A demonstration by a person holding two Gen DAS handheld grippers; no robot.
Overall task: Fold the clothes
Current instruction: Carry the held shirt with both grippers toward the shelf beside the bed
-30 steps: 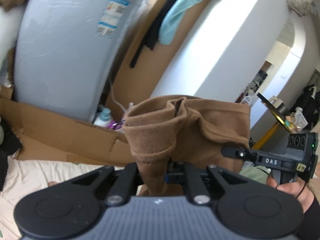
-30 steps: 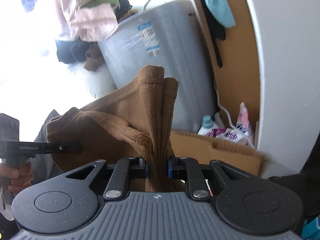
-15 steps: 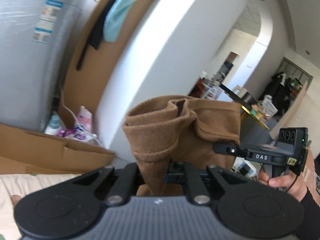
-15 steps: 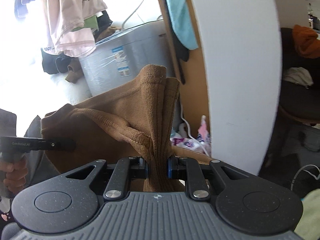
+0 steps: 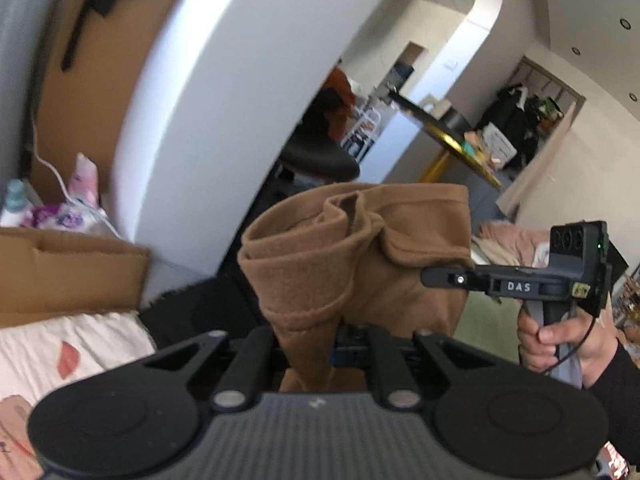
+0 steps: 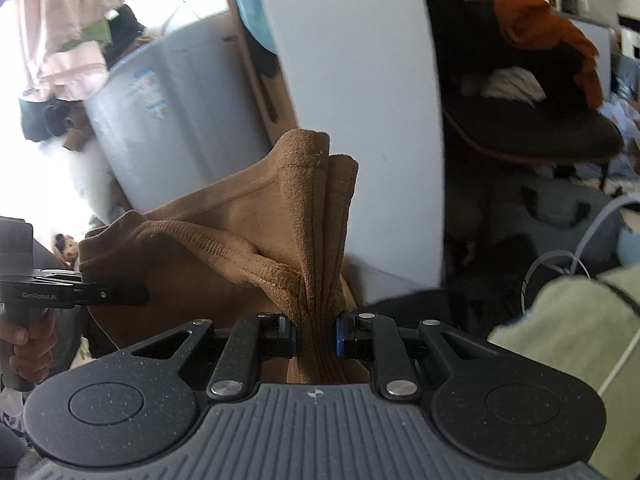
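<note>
Your left gripper (image 5: 308,354) is clamped narrow on a bunched edge of the brown garment (image 5: 360,260), cloth pinched right between its jaws and standing up in a thick folded wad in front of the white pillar (image 5: 208,92). To the right of that wad the garment spans across to your right gripper (image 6: 316,334), which also grips a gathered, pleated edge, jaws nearly closed with the fabric squeezed between the blue pads (image 6: 340,336). So the garment hangs in the air between both grippers, lifted clear and not lying on anything; the bed sheet (image 5: 72,344) shows only low and to the left of the pillar, not under the cloth. Judging progress: the piece looks already doubled over, several layers stacked at each grip, so I'd say at least one fold is in and you're carrying it, not mid-crease. Left to do: set it down flat somewhere, release both grips, smooth it. Where it goes I can't tell. More clothes remain: a pale green item (image 6: 568,344) right of the pillar near your right gripper, an orange garment (image 6: 536,20) on the dark chair (image 6: 532,128) further right, and pink clothes (image 6: 68,24) hanging left of the pillar. Task looks well short of finished.
</note>
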